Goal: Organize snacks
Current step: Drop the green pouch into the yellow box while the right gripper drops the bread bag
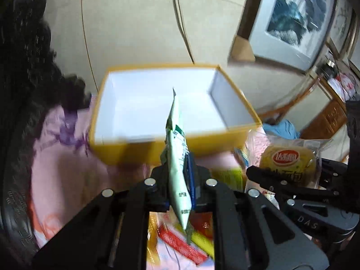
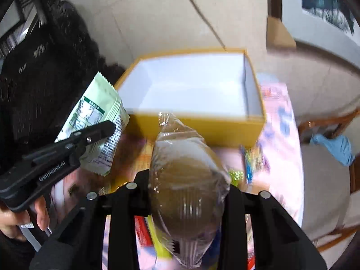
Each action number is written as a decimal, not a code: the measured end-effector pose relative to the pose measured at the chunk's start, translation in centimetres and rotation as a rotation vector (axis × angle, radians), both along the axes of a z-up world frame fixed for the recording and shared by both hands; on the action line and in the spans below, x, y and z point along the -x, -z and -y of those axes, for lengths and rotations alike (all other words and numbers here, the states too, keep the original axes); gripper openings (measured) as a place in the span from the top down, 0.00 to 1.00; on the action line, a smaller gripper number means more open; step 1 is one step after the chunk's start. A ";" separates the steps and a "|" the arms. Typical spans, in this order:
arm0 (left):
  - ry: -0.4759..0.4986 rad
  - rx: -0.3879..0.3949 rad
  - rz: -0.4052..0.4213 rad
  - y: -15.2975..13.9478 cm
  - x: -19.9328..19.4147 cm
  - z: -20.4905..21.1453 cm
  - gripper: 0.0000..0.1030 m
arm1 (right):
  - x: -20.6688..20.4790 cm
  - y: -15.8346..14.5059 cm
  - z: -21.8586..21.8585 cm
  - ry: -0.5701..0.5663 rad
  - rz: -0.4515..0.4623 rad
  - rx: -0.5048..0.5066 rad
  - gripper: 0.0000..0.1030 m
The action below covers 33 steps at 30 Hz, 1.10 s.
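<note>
Pale-green snack packet (image 1: 178, 175) pinched tight in the left gripper (image 1: 180, 186); right gripper (image 2: 187, 193) clamps the wrapped bun (image 2: 186, 193), both short of the yellow box (image 2: 202, 130).

A home living room: framed paintings (image 1: 290, 20), wooden chair (image 2: 333, 121), floral-clothed table (image 1: 67, 157).

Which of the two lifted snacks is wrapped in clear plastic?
The round brown bun in the right gripper; the left gripper holds an opaque pale green packet.
</note>
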<state>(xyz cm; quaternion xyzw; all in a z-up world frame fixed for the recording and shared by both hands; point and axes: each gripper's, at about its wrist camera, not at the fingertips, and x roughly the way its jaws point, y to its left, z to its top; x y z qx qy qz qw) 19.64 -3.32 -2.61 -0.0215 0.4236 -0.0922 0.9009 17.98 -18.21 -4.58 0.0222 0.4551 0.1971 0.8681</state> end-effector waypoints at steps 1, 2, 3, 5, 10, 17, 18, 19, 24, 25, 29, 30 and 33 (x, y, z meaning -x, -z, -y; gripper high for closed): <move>-0.014 -0.002 0.006 -0.6 -1.7 -0.2 0.89 | -1.5 -0.8 -0.2 0.001 0.018 -0.003 0.68; -0.029 -0.006 0.003 -1.0 -3.3 -0.3 0.89 | -3.0 -1.6 -0.4 0.001 0.033 -0.005 0.68; -0.044 -0.007 -0.001 -1.2 -4.7 -0.5 0.88 | -4.5 -2.3 -0.7 0.004 0.046 -0.005 0.68; -0.079 -0.008 -0.016 -1.3 -7.9 -1.0 0.89 | -6.8 -3.1 -1.0 0.011 0.063 -0.003 0.68; -0.131 -0.014 -0.049 -0.4 -12.7 -1.6 0.89 | -11.8 -3.7 -1.4 0.032 0.071 0.011 0.68; -0.241 -0.043 0.011 -0.4 -14.0 -2.7 0.11 | -14.6 -2.5 -1.3 0.083 0.053 0.050 0.45; -0.241 -0.037 0.012 -0.5 -14.1 -3.0 0.11 | -14.7 -2.6 -1.2 0.101 0.063 0.052 0.39; -0.241 -0.040 0.005 -0.5 -14.3 -3.1 0.11 | -14.7 -2.5 -1.0 0.116 0.077 0.051 0.37; -0.241 -0.053 0.017 -0.9 -14.1 -3.1 0.10 | -15.0 -2.4 -1.1 0.119 0.067 0.056 0.37; -0.242 -0.050 0.018 -1.1 -13.9 -3.2 0.10 | -14.8 -2.5 -1.2 0.118 0.065 0.052 0.37; -0.228 -0.031 0.021 -2.0 -12.5 -3.4 0.10 | -13.8 -3.4 -1.1 0.109 0.065 0.048 0.37; -0.224 -0.029 0.024 -2.3 -11.8 -3.5 0.08 | -13.5 -3.6 -1.0 0.106 0.064 0.048 0.37; -0.211 -0.030 0.047 -3.5 -8.9 -4.2 0.04 | -11.2 -4.2 -0.6 0.075 0.060 0.045 0.37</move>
